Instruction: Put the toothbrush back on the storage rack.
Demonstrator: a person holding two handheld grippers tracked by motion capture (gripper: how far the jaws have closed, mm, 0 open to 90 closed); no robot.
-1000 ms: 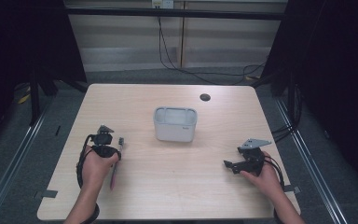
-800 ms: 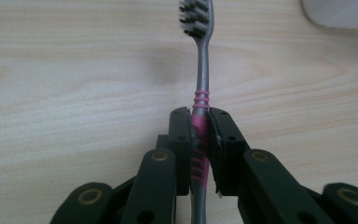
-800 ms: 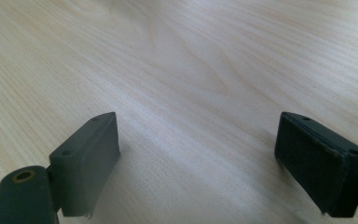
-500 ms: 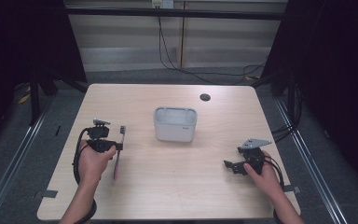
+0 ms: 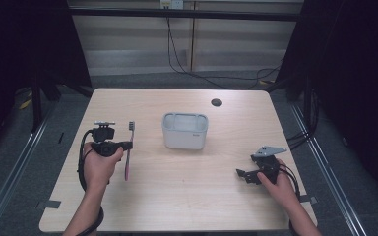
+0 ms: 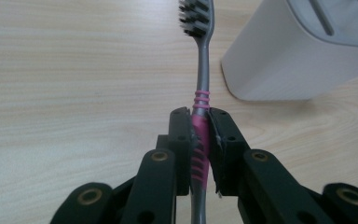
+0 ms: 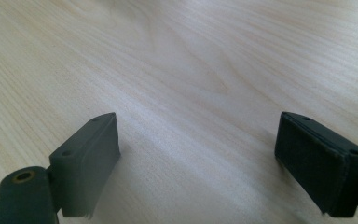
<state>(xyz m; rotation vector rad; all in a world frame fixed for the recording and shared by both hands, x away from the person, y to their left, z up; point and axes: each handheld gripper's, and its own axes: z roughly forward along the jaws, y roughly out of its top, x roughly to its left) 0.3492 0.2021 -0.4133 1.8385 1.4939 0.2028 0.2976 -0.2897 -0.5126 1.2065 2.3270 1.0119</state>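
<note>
The toothbrush (image 6: pixel 200 100) is clamped in the left tongs (image 6: pixel 199 140), both jaws pressed on its pink-ribbed grip in the lower centre of the left gripper view, grey neck running up to the dark bristles at the top edge. In the high view the toothbrush (image 5: pixel 128 150) stands left of centre, bristle head toward the top of the frame and pink end toward the bottom, with the left tongs (image 5: pixel 123 145) gripping it mid-handle and the left hand (image 5: pixel 100 164) wrapped round the tool just beside it. Right of the brush, near the middle of the frame, sits a white holder (image 5: pixel 185 131) on the pale wooden tabletop (image 5: pixel 187 191); its corner fills the upper right of the left gripper view. Over in the lower right, the right hand (image 5: pixel 278 184) carries the right tongs (image 5: pixel 243 174), and those are released: jaws spread wide over bare wood (image 7: pixel 200 154). A small dark disc (image 5: pixel 216 102) lies upper right of the holder.
</note>
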